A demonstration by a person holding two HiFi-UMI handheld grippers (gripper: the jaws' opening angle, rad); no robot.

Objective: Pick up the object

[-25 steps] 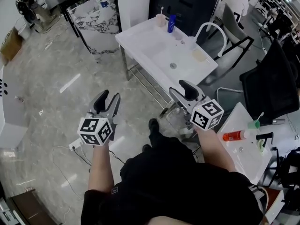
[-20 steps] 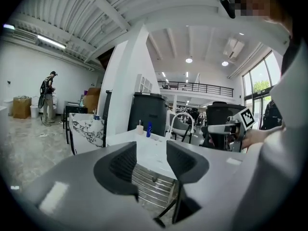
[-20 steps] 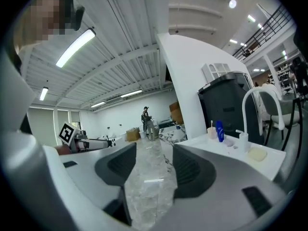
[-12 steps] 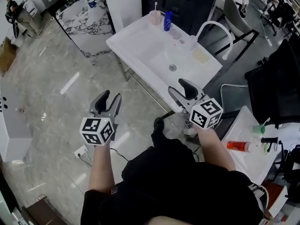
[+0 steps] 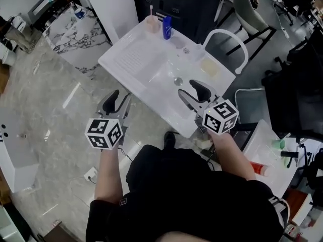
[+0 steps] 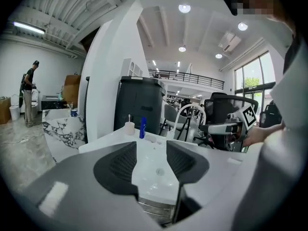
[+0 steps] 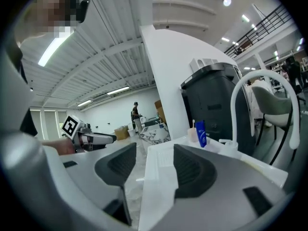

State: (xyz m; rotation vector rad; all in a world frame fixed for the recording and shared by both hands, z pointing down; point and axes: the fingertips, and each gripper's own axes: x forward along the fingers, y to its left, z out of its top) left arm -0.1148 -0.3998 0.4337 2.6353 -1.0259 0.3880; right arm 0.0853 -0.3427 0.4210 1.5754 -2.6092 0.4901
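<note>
A white sink unit (image 5: 136, 59) stands ahead of me. On its back edge are a pink cup holding a toothbrush (image 5: 151, 23) and a blue bottle (image 5: 167, 27); a pale yellow soap (image 5: 211, 68) lies near the tap (image 5: 199, 48). My left gripper (image 5: 119, 101) hangs open over the floor just left of the sink's front corner, holding nothing. My right gripper (image 5: 193, 92) is open over the basin's front right part, also holding nothing. Between the open jaws in the left gripper view (image 6: 151, 150) I see the basin, the cup (image 6: 129, 127) and the bottle (image 6: 143, 127).
A white chair (image 5: 237, 39) and a black chair (image 5: 298, 100) stand right of the sink. A small white table (image 5: 255, 145) at my right carries a red bottle (image 5: 260, 168) and a green cup (image 5: 277, 145). A marble table (image 5: 70, 34) is at the far left.
The sink has come closer and lower in the head view. The right gripper now hangs over the basin and the left one is beside its corner. Both stay open.
</note>
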